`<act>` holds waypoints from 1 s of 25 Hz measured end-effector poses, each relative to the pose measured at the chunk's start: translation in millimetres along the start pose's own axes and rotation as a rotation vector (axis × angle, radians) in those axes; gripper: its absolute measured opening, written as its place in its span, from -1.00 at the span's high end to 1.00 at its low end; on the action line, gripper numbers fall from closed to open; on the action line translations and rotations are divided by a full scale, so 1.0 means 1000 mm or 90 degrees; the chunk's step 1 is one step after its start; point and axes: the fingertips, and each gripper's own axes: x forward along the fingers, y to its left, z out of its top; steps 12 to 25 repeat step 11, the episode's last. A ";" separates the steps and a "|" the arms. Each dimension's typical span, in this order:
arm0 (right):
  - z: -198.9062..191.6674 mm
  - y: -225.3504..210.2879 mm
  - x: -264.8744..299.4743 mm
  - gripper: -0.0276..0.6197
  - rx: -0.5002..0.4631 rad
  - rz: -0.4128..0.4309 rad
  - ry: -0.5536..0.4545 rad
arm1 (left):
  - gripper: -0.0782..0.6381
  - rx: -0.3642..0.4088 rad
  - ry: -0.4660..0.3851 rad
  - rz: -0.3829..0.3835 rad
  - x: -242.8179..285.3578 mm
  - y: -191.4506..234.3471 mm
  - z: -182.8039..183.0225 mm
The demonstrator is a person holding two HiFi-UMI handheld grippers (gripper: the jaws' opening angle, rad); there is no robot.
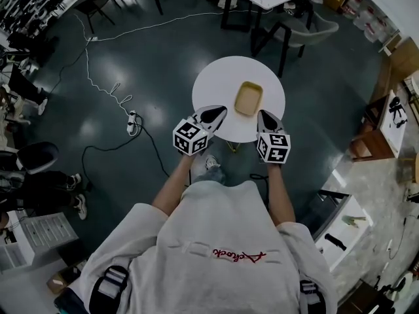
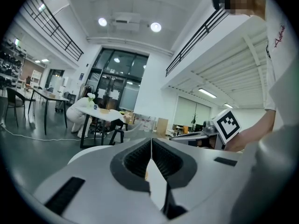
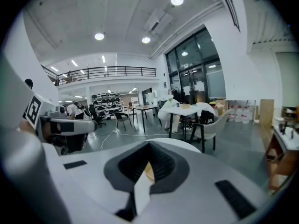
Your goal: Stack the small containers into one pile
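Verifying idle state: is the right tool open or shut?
Shut. In the right gripper view the right tool has its jaws together at the tips, with nothing gripped between them.

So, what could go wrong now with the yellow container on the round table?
Both the left tool and the right tool are shut; moved forward so, they might push the container off the small table. Also, a power strip and cables lie on the floor beside the person, a possible trip.

A round white table [image 1: 216,90] carries what looks like one tan container [image 1: 249,98].
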 end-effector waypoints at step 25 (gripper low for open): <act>0.003 0.002 0.003 0.85 0.004 0.002 -0.004 | 0.73 0.014 0.015 -0.002 -0.001 0.005 -0.002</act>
